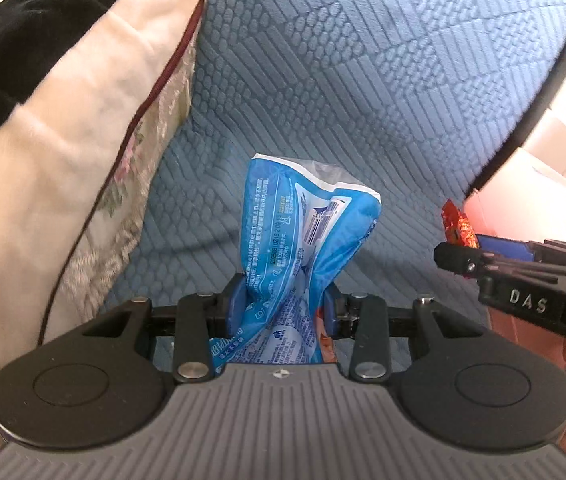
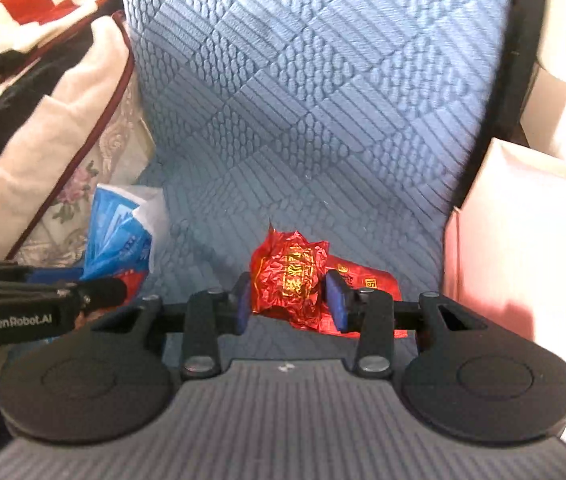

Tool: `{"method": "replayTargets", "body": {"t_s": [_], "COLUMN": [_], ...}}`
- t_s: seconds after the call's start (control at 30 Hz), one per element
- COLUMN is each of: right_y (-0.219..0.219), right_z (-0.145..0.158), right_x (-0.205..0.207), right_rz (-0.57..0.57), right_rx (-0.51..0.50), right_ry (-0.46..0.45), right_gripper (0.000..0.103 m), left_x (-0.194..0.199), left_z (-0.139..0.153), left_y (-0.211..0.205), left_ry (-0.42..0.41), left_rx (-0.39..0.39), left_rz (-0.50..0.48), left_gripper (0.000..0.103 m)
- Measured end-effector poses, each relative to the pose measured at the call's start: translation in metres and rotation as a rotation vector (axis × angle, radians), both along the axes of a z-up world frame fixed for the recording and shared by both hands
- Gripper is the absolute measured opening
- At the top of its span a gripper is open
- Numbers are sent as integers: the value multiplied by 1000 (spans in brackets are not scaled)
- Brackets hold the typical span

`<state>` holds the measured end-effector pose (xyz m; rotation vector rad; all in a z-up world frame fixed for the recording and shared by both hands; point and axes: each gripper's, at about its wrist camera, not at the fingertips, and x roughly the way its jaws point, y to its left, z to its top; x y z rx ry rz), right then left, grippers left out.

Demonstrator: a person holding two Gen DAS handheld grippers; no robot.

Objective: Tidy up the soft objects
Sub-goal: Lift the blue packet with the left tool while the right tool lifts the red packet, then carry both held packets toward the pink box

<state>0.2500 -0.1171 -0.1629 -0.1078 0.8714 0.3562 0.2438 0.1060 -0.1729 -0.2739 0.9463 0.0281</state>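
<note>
Left hand-held gripper [image 1: 285, 306]: jaws clamped on a blue plastic packet [image 1: 307, 220]. The blue pads pinch it at its waist, where the film bunches into folds; the upper part stands up and forward of the fingers, the lower part runs back toward the gripper body. Judged light, soft and crushable, with slick film that could slide under a loose pinch. The bunched waist is a sound place to hold.

Right hand-held gripper [image 2: 291, 300]: jaws clamped on a crumpled red foil packet [image 2: 289, 276]. The pads press its left and right sides; a flatter red portion extends behind and right of the right finger. Judged very light, crinkly, easily deformed; gripping across the crumpled bulk, as here, gives more bite than a flat edge.

Both packets sit above a blue quilted seat cushion [image 1: 363, 80]. A cream pillow [image 1: 63, 140] lies to the left, and a pale pink box [image 2: 523, 240] to the right.
</note>
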Motion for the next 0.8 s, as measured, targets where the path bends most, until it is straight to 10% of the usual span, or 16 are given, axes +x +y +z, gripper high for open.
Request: {"method": "replayTargets", "body": {"t_s": [0.8], "right_y": [-24], "right_z": [12], "right_x": [-107], "right_rz": [-64], "right_rx": [17], "right_ry": [-30], "right_gripper": [42], "left_x": [-72], "left_z": [10], "left_y": [-38], "left_ry": [-24], "left_rx": [-30], "left_rz": [-94], "left_gripper": [44]}}
